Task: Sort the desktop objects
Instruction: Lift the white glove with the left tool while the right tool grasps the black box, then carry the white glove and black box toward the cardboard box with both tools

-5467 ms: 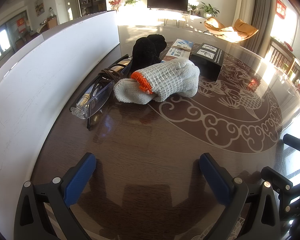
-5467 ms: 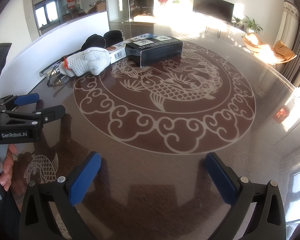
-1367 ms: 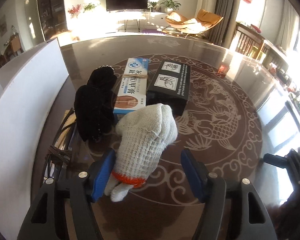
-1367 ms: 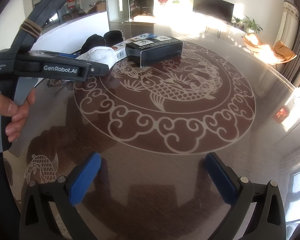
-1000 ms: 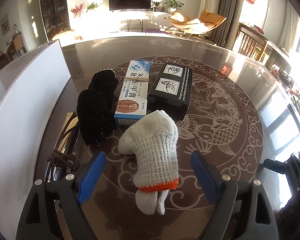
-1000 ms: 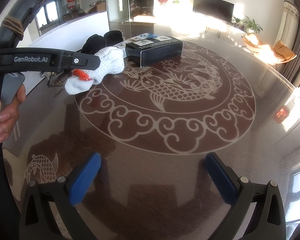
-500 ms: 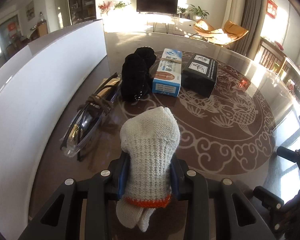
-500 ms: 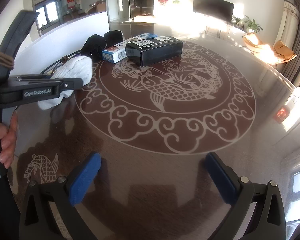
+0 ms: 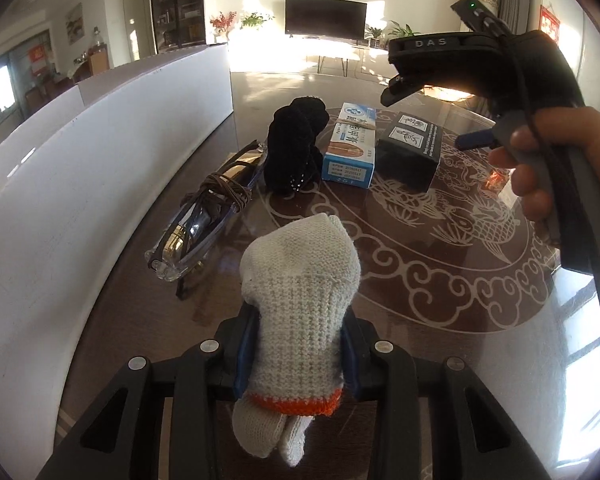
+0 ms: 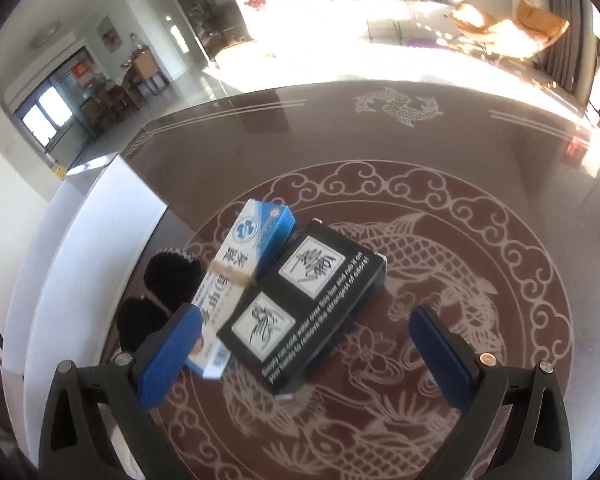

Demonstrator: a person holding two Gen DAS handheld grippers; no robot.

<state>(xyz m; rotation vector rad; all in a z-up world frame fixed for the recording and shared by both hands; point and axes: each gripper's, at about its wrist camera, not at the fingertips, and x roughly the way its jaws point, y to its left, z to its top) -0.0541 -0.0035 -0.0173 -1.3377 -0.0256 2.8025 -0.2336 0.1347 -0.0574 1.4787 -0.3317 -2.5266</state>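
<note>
Nearest in the left wrist view, the left gripper [image 9: 296, 354] has its blue pads pressed against both sides of the white knit glove [image 9: 300, 304] — a rolled pair with an orange band at the cuff, its cuff end hanging down below the jaws and its rounded end pointing away over the table [image 9: 440, 292]. The table top is dark, glossy brown with a pale carp-and-cloud pattern.

Just beyond the glove, toward the white board [image 9: 80, 184] that stands along the table's left edge, lie the clear safety glasses [image 9: 204, 220] with a brown cord wound round them. Farther on, three things sit side by side in a row: the black glove [image 9: 296, 152] nearest the board, then the blue and white box [image 9: 352, 148] with a rubber band round it, then the black box [image 9: 410, 152] touching it, on the rim of the patterned circle.

In the right wrist view, the right gripper [image 10: 304, 344] hangs over those two boxes, its jaws spread wide with nothing between the pads — the black box lies below the gap, apart from both. A hand [image 9: 548, 160] grips its handle at the right of the left view.
</note>
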